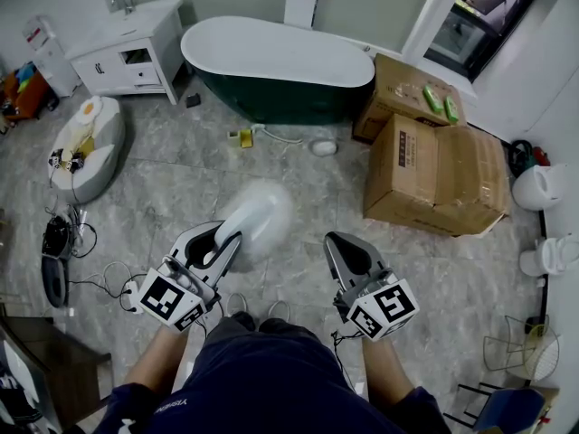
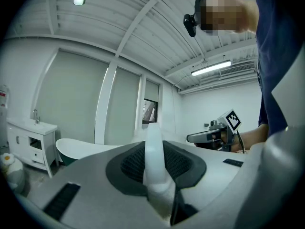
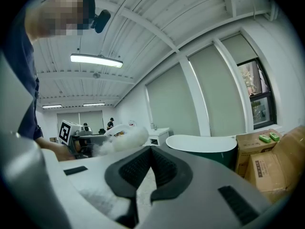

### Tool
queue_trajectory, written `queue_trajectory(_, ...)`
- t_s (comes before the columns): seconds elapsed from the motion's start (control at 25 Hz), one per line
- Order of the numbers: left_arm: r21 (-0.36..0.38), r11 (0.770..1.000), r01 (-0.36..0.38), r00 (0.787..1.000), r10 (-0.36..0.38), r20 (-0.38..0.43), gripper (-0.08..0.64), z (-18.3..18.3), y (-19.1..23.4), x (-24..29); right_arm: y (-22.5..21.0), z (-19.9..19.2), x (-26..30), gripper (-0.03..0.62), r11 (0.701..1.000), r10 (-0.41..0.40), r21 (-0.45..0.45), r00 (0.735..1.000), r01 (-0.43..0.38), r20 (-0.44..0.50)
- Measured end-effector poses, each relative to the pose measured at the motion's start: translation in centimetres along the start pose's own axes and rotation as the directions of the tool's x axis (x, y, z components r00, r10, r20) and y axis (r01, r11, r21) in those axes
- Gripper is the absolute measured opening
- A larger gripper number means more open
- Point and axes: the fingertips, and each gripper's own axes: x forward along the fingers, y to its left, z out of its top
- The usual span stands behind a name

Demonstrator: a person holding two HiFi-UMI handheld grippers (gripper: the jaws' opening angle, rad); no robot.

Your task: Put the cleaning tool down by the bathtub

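Note:
My left gripper [image 1: 226, 242] is shut on the cleaning tool [image 1: 258, 220], a white fluffy duster head that sticks out forward over the floor and looks blurred. In the left gripper view its white handle [image 2: 155, 156] stands upright, clamped between the dark pads [image 2: 183, 163]. The right gripper [image 1: 339, 247] is beside it, apart from the tool, shut with nothing in it; its pads [image 3: 164, 168] meet. The dark green bathtub [image 1: 280, 57] with a white rim stands across the room ahead, also in the left gripper view [image 2: 81, 149] and the right gripper view [image 3: 202, 144].
Two cardboard boxes [image 1: 439, 174] stand right of the tub. A white vanity cabinet [image 1: 127, 48] is at the far left, a white cushion [image 1: 86, 143] below it. Cables [image 1: 90, 278] lie on the floor at my left. Small items [image 1: 242, 137] lie in front of the tub.

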Motion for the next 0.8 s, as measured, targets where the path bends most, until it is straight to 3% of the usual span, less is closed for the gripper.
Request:
queue_trajectory(0.4, 0.017, 1.000, -0.005, 1.000, 0.005, -0.013, 0.107, -0.2, -1.9, 2.2, -3.0, -0.3, -2.0, 0.005, 1.000, 0.001, 0.017, 1.000, -0.001, 0.010)
queue_trajectory(0.8, 0.020, 1.000, -0.020, 1.000, 0.020, -0.009, 0.107, 0.0, -0.8, 3.8, -5.0, -0.2, -1.0, 0.005, 1.000, 0.000, 0.020, 1.000, -0.001, 0.014)
